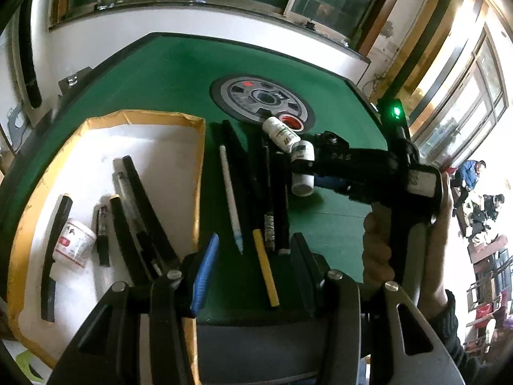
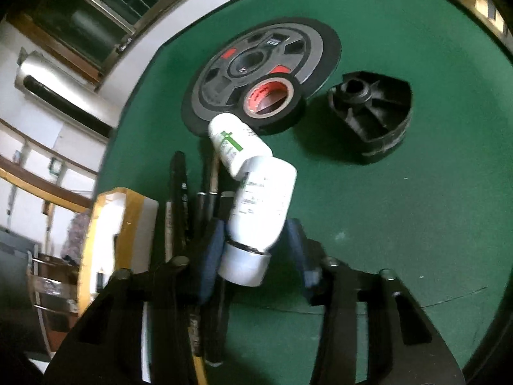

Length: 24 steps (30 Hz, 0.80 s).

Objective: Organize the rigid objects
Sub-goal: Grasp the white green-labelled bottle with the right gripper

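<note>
Fingers of the right gripper [image 2: 253, 250] close around a white bottle [image 2: 261, 205] at lower centre of its view, pads at its sides, though firm contact is hard to tell. Left gripper [image 1: 253, 269] hangs released over green table [image 1: 166, 73], nothing between its fingers. At left lies the box [image 1: 195, 173] holding pens; a second bottle [image 2: 234, 146] touches the tape roll [image 2: 272, 102] above.

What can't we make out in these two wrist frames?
- Right wrist view: print on the near white bottle is motion-blurred, and whether the pads press it is unclear.
- Right wrist view: the box interior is cut off by its wall.
- Left wrist view: small jar label too small to read.
- Left wrist view: the right gripper's jaws hide behind its body.
</note>
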### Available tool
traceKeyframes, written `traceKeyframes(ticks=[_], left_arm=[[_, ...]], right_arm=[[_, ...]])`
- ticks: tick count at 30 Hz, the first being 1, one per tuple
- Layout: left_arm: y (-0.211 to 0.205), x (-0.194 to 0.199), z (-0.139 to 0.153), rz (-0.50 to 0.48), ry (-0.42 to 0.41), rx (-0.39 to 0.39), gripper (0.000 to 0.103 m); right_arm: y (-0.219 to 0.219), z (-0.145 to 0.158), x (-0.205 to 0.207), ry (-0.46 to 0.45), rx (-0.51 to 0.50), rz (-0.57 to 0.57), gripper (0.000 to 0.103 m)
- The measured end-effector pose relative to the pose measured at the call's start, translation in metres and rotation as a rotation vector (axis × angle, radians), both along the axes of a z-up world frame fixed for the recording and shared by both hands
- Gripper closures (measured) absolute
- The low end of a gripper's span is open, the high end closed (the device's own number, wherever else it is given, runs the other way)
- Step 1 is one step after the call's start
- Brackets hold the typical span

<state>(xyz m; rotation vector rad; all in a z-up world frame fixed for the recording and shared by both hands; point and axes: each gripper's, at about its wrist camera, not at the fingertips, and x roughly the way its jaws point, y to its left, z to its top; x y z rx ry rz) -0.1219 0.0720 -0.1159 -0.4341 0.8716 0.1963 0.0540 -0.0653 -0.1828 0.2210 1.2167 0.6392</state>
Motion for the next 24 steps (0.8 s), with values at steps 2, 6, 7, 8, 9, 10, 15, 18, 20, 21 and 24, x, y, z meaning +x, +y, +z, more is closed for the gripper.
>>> traceKeyframes(ticks=[2,6,7,8,9,10,15,18,20,21,24], left_arm=[[-0.003,0.006,-0.002,-0.016,0.012,-0.009,0.057],[-0.013,0.020,-0.006,-0.050,0.034,-0.003,0.057],[-0.014,0.023,-0.007,-0.057,0.040,-0.006,0.057],[-0.017,0.028,-0.009,-0.068,0.053,-0.009,0.057],[-0.019,0.032,-0.010,-0.076,0.062,-0.007,0.057],[-0.021,0.038,-0.013,-0.083,0.076,-0.004,0.057],[-0.029,0.063,-0.021,-0.123,0.110,-0.010,0.057],[-0.030,0.081,-0.026,-0.129,0.143,-0.024,0.062],[-0.032,0.092,-0.028,-0.134,0.153,-0.015,0.062],[-0.033,0.097,-0.029,-0.137,0.157,-0.012,0.062],[-0.037,0.107,-0.032,-0.137,0.169,0.003,0.063]], right_arm=[[-0.009,-0.003,-0.003,0.022,0.034,-0.010,0.069],[-0.030,-0.002,-0.017,0.000,0.024,-0.011,0.069],[-0.036,-0.002,-0.022,-0.003,0.026,-0.008,0.069],[-0.041,-0.002,-0.026,-0.003,0.027,-0.007,0.069],[-0.047,-0.002,-0.032,-0.003,0.029,-0.005,0.069],[-0.054,-0.002,-0.038,-0.005,0.029,-0.001,0.069],[-0.076,-0.004,-0.058,-0.022,0.043,0.016,0.069],[-0.084,-0.006,-0.067,-0.023,0.053,0.025,0.069],[-0.088,-0.006,-0.072,-0.029,0.054,0.033,0.069],[-0.088,-0.006,-0.075,-0.032,0.055,0.036,0.069],[-0.090,-0.006,-0.079,-0.044,0.065,0.042,0.069]])
